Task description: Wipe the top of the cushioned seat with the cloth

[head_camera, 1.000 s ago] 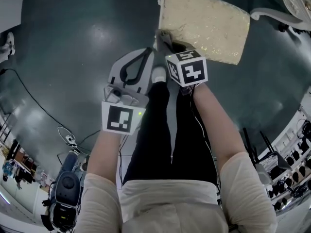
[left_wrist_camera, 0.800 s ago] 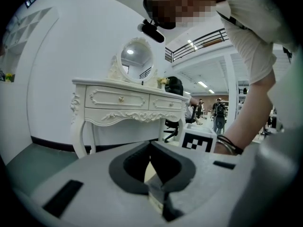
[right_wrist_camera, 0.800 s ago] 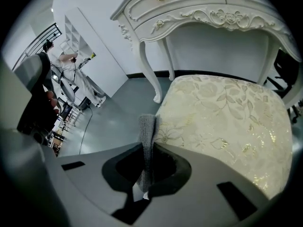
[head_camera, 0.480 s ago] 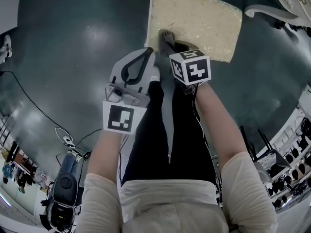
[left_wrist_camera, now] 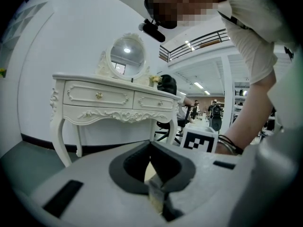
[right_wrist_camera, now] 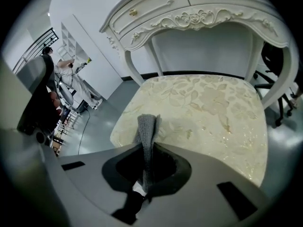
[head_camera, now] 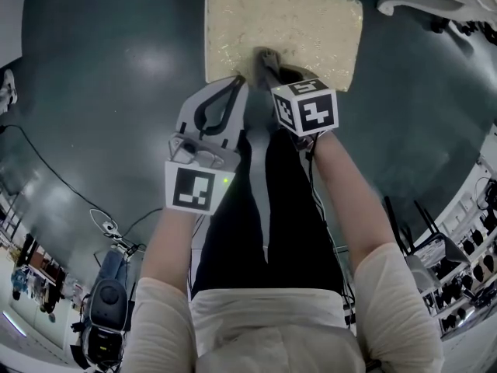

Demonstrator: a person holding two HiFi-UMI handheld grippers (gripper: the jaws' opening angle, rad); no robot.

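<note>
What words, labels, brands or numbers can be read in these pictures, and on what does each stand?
None can be read.
The cube on the left tool and the cube on the right tool carry only black-and-white square patterns.
The cushioned seat, cloth and dressing table show no print.

Grey cloth [right_wrist_camera: 146, 131], cream floral-patterned seat [right_wrist_camera: 213, 103], white dressing table [left_wrist_camera: 109, 98].

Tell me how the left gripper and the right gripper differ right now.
The right gripper is clamped on the grey cloth; the left gripper is shut on nothing. The right gripper points down at the cushioned seat, with the cloth over its near edge; the left gripper faces the white dressing table. Both have their jaws together.
</note>
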